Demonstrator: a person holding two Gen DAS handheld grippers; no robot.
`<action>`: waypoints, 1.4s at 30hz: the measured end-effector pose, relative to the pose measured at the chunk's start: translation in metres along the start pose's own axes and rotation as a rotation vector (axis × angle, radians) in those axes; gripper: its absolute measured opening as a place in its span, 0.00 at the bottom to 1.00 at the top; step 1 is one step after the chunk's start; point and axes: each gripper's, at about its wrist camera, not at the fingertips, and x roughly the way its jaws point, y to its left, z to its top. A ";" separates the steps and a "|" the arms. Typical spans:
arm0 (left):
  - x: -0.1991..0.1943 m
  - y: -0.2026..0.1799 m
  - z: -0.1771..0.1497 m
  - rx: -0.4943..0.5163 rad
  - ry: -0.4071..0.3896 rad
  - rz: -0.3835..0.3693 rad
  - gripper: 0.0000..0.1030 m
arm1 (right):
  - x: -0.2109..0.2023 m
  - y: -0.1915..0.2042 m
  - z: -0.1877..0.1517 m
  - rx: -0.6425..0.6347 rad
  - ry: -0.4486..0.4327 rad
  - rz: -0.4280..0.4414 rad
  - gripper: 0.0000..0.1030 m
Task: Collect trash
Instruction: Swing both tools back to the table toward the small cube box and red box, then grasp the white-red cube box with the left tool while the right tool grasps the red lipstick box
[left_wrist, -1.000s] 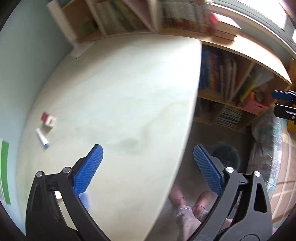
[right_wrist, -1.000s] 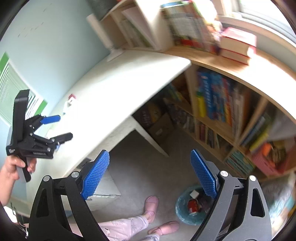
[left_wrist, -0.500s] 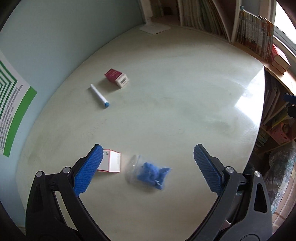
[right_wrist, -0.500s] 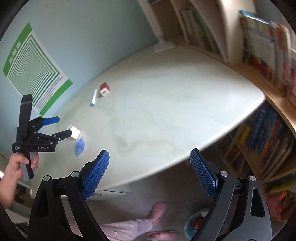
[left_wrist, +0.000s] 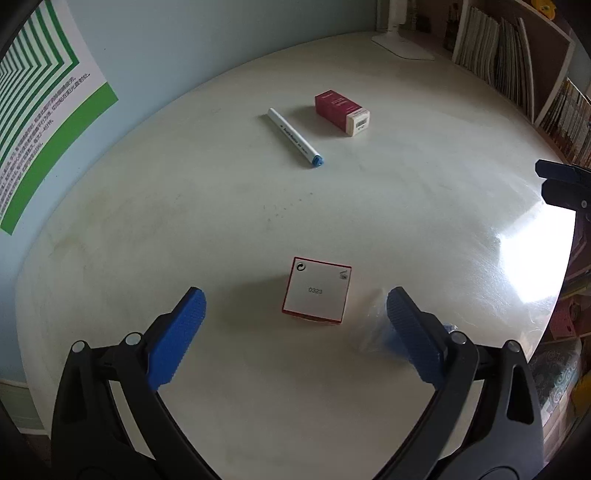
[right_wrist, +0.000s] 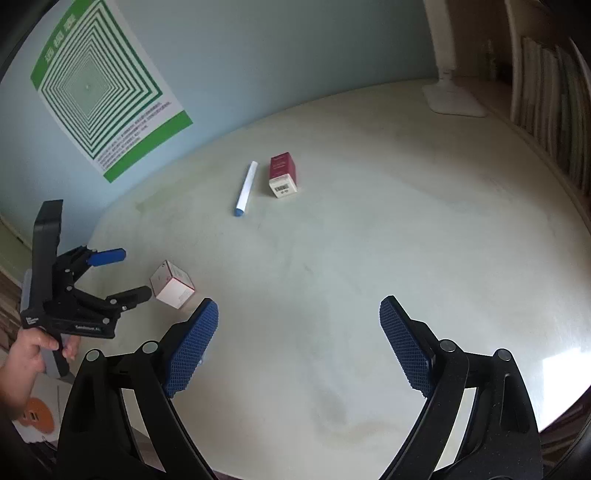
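Note:
A white box with red edges (left_wrist: 317, 291) (right_wrist: 171, 284) stands on the cream table (left_wrist: 406, 221). My left gripper (left_wrist: 295, 301) hangs open just over it, nothing between the pads. A clear bag of blue bits (left_wrist: 371, 326) lies right of the box, partly hidden by my right finger. Farther off lie a white marker with a blue cap (left_wrist: 293, 137) (right_wrist: 245, 188) and a dark red box (left_wrist: 341, 112) (right_wrist: 282, 173). My right gripper (right_wrist: 299, 306) is open over bare table; its tips show at the edge (left_wrist: 561, 184). A hand holds the left gripper (right_wrist: 135, 273).
A green striped poster (right_wrist: 99, 85) hangs on the blue wall behind the table. A white lamp base (right_wrist: 454, 99) stands at the far right corner, with bookshelves (left_wrist: 517, 66) beyond. The table's right edge drops off towards shelves and floor.
Both views swung from the shelves and floor onto the table top. The left gripper slid leftwards, so the white box now sits between its fingers and the bag by the right one.

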 end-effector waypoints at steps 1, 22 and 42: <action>0.001 0.002 -0.001 -0.013 0.002 -0.002 0.93 | 0.008 0.004 0.008 -0.020 0.012 0.013 0.86; 0.030 0.007 -0.006 -0.476 0.095 0.081 0.93 | 0.141 0.017 0.129 -0.380 0.268 0.213 0.86; 0.043 0.025 -0.017 -0.715 0.158 0.163 0.52 | 0.190 0.018 0.153 -0.549 0.337 0.237 0.70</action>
